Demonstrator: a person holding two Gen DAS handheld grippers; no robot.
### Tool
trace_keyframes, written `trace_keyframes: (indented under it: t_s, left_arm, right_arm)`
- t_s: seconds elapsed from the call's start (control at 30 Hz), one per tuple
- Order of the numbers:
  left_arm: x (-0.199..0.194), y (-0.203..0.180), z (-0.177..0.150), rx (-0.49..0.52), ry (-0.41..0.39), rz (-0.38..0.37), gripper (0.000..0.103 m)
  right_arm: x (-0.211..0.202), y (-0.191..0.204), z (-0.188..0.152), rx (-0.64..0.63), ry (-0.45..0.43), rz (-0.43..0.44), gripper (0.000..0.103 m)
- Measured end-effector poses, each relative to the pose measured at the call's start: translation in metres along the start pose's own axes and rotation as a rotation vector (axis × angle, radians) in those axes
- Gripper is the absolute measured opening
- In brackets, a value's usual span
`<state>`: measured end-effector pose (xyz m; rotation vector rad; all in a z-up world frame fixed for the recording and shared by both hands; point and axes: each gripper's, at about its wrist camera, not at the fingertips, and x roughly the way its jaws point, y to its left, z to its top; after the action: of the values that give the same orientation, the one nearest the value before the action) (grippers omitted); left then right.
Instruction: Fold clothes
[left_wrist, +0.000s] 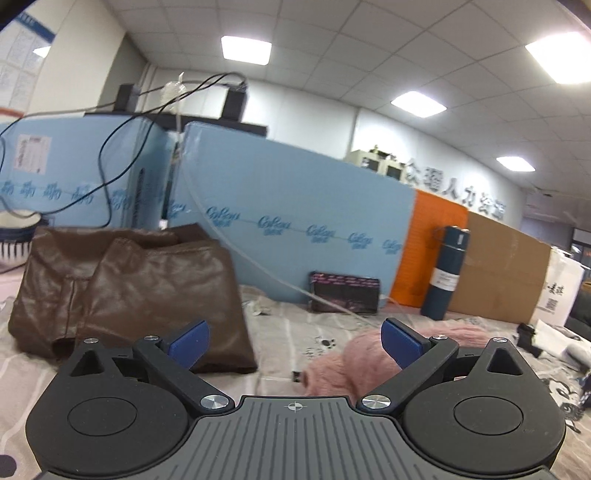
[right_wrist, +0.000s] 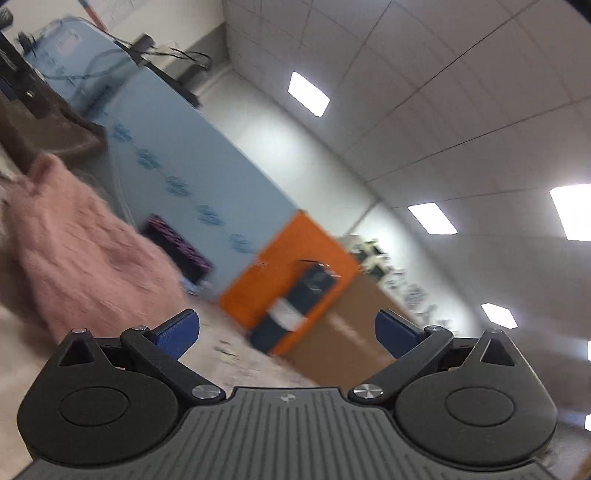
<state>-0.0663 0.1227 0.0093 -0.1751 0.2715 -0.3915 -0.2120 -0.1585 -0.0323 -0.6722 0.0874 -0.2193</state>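
Note:
A folded brown leather garment (left_wrist: 129, 288) lies on the patterned bed sheet (left_wrist: 288, 332) at the left. A fuzzy pink sweater (left_wrist: 354, 362) lies bunched to the right of it. My left gripper (left_wrist: 295, 343) is open above the sheet between the two garments, nothing between its blue pads. In the tilted, blurred right wrist view the pink sweater (right_wrist: 74, 251) fills the left side, with the brown garment (right_wrist: 48, 133) beyond it. My right gripper (right_wrist: 288, 332) is open and empty, to the right of the sweater.
Blue foam boards (left_wrist: 295, 210) wall off the back, with an orange panel (left_wrist: 436, 251) and brown cardboard (left_wrist: 506, 269) to their right. A dark blue flask (left_wrist: 447, 273) and a dark patterned box (left_wrist: 345, 297) stand against them. Black cables (left_wrist: 110, 155) hang at the back left.

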Motion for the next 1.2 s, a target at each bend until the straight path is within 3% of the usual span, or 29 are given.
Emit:
trace_keyframes:
  t_s: [0.17,0.27,0.37,0.4,0.43,0.47,0.5,0.53,0.57,0.63,0.73,0.77,0.8,0.83,0.87,1.0,1.07,1.13,1.2]
  left_arm:
    - [0.019,0.014,0.001,-0.079,0.056,0.0,0.101]
    - [0.037,0.019,0.001,-0.138,0.106,-0.02,0.101]
    - [0.054,0.024,-0.001,-0.194,0.16,-0.049,0.1]
    - [0.059,0.025,-0.002,-0.212,0.176,-0.06,0.1]
    - [0.064,0.027,-0.003,-0.227,0.192,-0.075,0.1]
    - [0.069,0.028,-0.004,-0.243,0.212,-0.099,0.1]
    - [0.074,0.029,-0.005,-0.26,0.232,-0.122,0.1]
    - [0.08,0.03,-0.007,-0.276,0.253,-0.146,0.1]
    - [0.085,0.029,-0.009,-0.283,0.274,-0.167,0.1]
    - [0.096,0.022,-0.014,-0.264,0.315,-0.19,0.1]
    - [0.11,0.006,-0.025,-0.197,0.382,-0.237,0.095]
    - [0.113,0.002,-0.029,-0.188,0.4,-0.258,0.078]
    - [0.116,-0.002,-0.033,-0.179,0.417,-0.28,0.045]
    - [0.119,-0.005,-0.037,-0.171,0.435,-0.301,0.03]
    - [0.122,-0.009,-0.041,-0.162,0.452,-0.323,0.022]
    - [0.099,-0.017,-0.031,-0.083,0.303,-0.323,0.017]
    - [0.085,-0.012,-0.023,-0.074,0.218,-0.276,0.017]
    - [0.071,-0.007,-0.017,-0.06,0.142,-0.215,0.017]
    - [0.066,-0.003,-0.015,-0.057,0.129,-0.185,0.018]
  right_arm:
    - [0.037,0.04,0.056,0.32,-0.041,0.354,0.103]
    - [0.072,0.057,0.072,0.481,0.047,0.549,0.103]
    - [0.101,0.077,0.072,0.512,0.161,0.558,0.098]
    - [0.111,0.083,0.072,0.524,0.199,0.558,0.086]
    - [0.12,0.083,0.068,0.559,0.237,0.545,0.066]
    - [0.125,0.077,0.064,0.613,0.262,0.536,0.056]
    - [0.128,0.068,0.059,0.673,0.268,0.536,0.04]
    - [0.127,0.058,0.053,0.72,0.261,0.55,0.028]
    - [0.123,0.05,0.05,0.744,0.247,0.559,0.024]
    - [0.115,0.034,0.043,0.79,0.215,0.571,0.021]
    - [0.094,0.007,0.033,0.83,0.121,0.523,0.02]
    - [0.089,-0.002,0.03,0.842,0.089,0.504,0.02]
    - [0.084,-0.01,0.029,0.841,0.062,0.478,0.02]
    - [0.079,-0.018,0.027,0.838,0.034,0.451,0.02]
    - [0.076,-0.027,0.025,0.833,0.007,0.413,0.02]
    - [0.079,-0.06,0.017,0.883,-0.063,0.29,0.02]
    - [0.078,-0.078,0.012,0.902,-0.092,0.219,0.02]
    - [0.075,-0.093,0.003,0.917,-0.085,0.167,0.02]
    - [0.074,-0.106,-0.011,0.948,-0.048,0.138,0.02]
